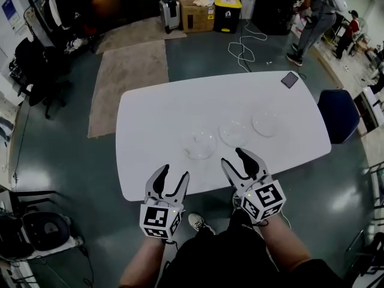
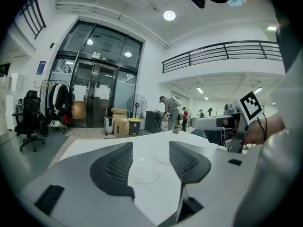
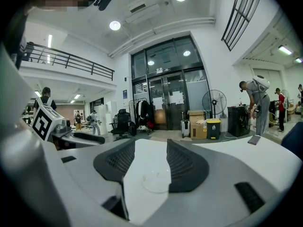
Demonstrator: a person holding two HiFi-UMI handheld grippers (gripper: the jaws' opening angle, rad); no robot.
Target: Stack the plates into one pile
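Observation:
Three clear plates lie apart in a slanted row on the white table [image 1: 150, 119]: a left plate [image 1: 200, 144], a middle plate [image 1: 234, 133] and a right plate [image 1: 266, 123]. My left gripper [image 1: 173, 171] hovers at the table's near edge, open and empty. My right gripper [image 1: 233, 156] is open too, just short of the middle plate. In the left gripper view two plates [image 2: 144, 174] show on the table beyond the open gripper [image 2: 150, 145]. The right gripper view shows one plate [image 3: 156, 181] ahead of the open gripper [image 3: 150, 143], untouched.
A dark phone [image 1: 289, 80] lies at the table's far right corner. A blue chair [image 1: 338, 114] stands off the right end. A person [image 1: 315, 17] stands at the back right, and boxes with a yellow-lidded bin [image 1: 228, 11] are behind the table.

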